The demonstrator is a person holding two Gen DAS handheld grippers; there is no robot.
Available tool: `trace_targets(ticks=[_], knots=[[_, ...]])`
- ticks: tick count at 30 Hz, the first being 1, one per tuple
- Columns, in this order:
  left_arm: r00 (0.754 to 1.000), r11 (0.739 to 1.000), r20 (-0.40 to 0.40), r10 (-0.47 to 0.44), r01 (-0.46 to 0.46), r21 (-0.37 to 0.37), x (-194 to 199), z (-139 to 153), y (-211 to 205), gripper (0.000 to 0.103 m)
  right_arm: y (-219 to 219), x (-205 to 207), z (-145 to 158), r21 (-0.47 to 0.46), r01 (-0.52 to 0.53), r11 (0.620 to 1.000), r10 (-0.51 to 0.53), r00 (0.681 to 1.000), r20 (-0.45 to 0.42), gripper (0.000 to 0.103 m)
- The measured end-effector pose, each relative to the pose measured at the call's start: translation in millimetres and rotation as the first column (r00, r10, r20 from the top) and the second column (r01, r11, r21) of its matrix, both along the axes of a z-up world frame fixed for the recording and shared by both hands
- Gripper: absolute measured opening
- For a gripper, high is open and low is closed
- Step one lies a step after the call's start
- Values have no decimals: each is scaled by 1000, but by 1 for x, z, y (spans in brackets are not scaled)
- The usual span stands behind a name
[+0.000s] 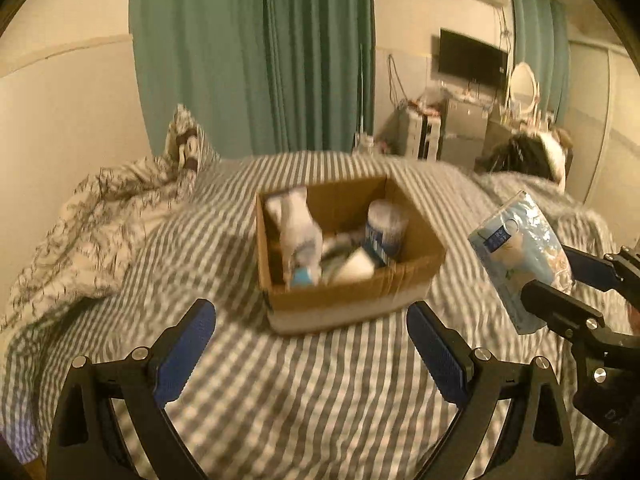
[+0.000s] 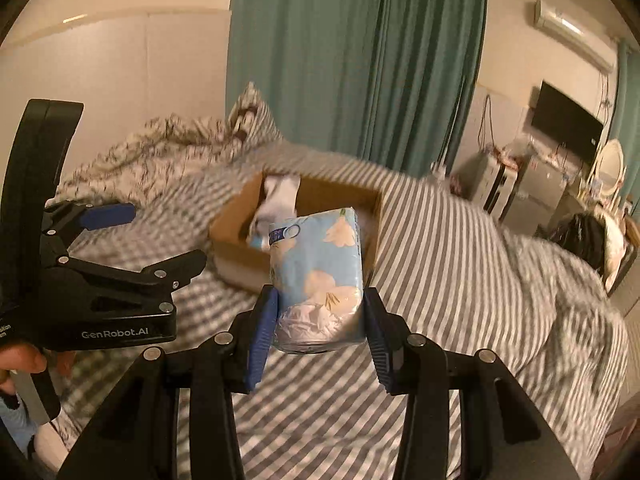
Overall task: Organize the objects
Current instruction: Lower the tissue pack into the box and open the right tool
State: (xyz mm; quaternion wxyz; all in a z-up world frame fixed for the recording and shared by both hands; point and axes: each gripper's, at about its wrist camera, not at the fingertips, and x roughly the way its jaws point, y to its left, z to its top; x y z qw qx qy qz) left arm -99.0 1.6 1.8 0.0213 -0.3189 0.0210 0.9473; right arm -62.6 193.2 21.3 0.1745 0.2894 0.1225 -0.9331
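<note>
An open cardboard box (image 1: 416, 280) sits on the striped bed and shows in the right wrist view too (image 2: 236, 240). Inside it are a white bottle (image 1: 296, 224), a round white and blue tub (image 1: 386, 228) and other items. My right gripper (image 2: 320, 312) is shut on a light blue flowered tissue pack (image 2: 320, 264), held in the air above the bed just right of the box; the pack also shows in the left wrist view (image 1: 520, 256). My left gripper (image 1: 312, 344) is open and empty, just in front of the box.
A crumpled patterned duvet (image 1: 100, 216) and pillow lie left of the box. A green curtain (image 1: 256, 56) hangs behind the bed. A dark item (image 1: 520, 156) lies at the bed's far right. A TV (image 1: 472, 56) and cluttered desk stand beyond.
</note>
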Motion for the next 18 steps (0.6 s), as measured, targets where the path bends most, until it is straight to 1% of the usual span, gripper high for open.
trace_targets(ticks=[3,6,10,14,18], knots=[[999,1000,-40,17,-17,-3,-23,23,-2,100,-5,-16,22,-7,-13,1000,13,999,-41,43],[997,999,-74,38,-38,-2,-45,41,-7,101,-12,-39,42,-7,-18,1000,18,996,-85,43],[993,998,-98,61,-60,15,-77,55,-16,101,-20,-76,64,-39,-36,999,31,992,-119,43],[990,997,-114,79,-76,32,-110,60,-24,103,-32,-111,71,-42,-42,998,36,991,-126,43],[988,995,-114,101,-101,1,-141,53,-29,103,-45,-148,64,-44,-43,998,38,993,-113,43]])
